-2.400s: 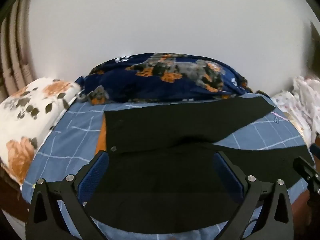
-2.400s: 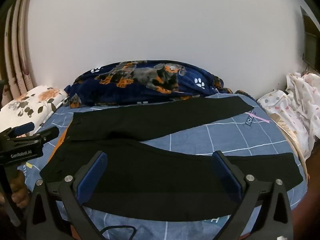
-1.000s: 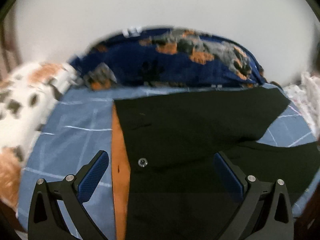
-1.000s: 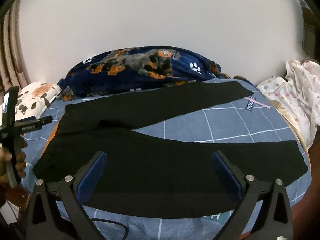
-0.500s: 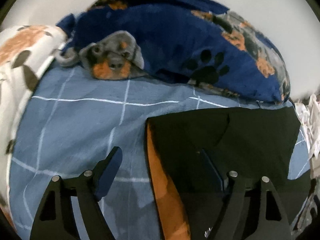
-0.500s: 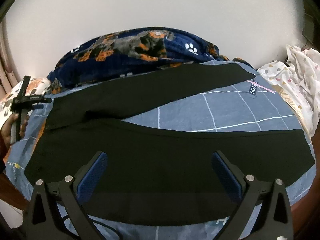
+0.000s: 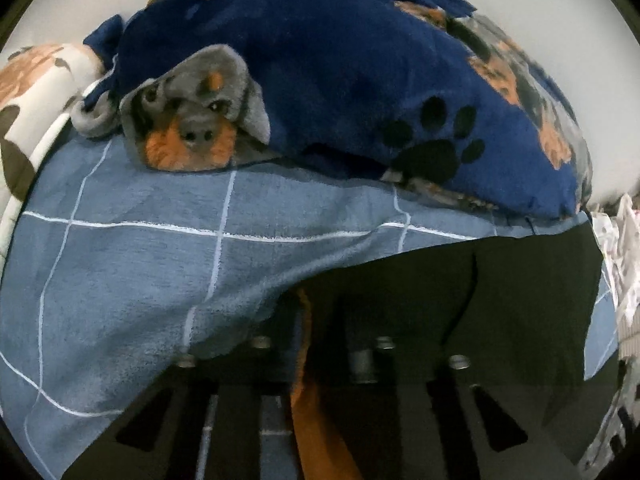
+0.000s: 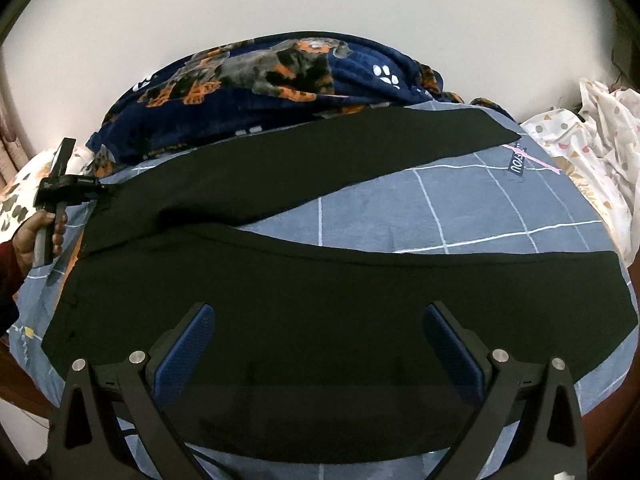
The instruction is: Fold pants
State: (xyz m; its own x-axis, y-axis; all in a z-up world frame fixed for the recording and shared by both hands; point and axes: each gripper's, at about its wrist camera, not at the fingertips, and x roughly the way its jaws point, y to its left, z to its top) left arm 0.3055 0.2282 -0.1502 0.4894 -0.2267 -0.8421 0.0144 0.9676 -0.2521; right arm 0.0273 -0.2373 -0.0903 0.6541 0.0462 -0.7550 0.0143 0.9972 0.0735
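Observation:
Black pants (image 8: 280,172) lie spread in a V on the blue checked bedsheet (image 8: 460,208), waist at the left. In the right wrist view a person's hand holds my left gripper (image 8: 106,190) at the far corner of the waist. Up close, the left gripper (image 7: 320,320) has its jaws closing, pinched on the waistband of the pants (image 7: 500,300), whose orange lining (image 7: 308,400) runs between the fingers. A fold of sheet bulges up against the left finger. My right gripper (image 8: 318,320) hangs open above the near leg, with nothing between its pads.
A dark blue dog-print blanket (image 8: 280,76) is heaped along the wall behind the pants. A flowered pillow (image 7: 32,92) lies at the left and white dotted bedding (image 8: 600,128) at the right. The bed's front edge runs under my right gripper.
My left gripper moved forward and down to the far waist corner and closed from wide open onto the waistband. The right gripper sank a little toward the near leg.

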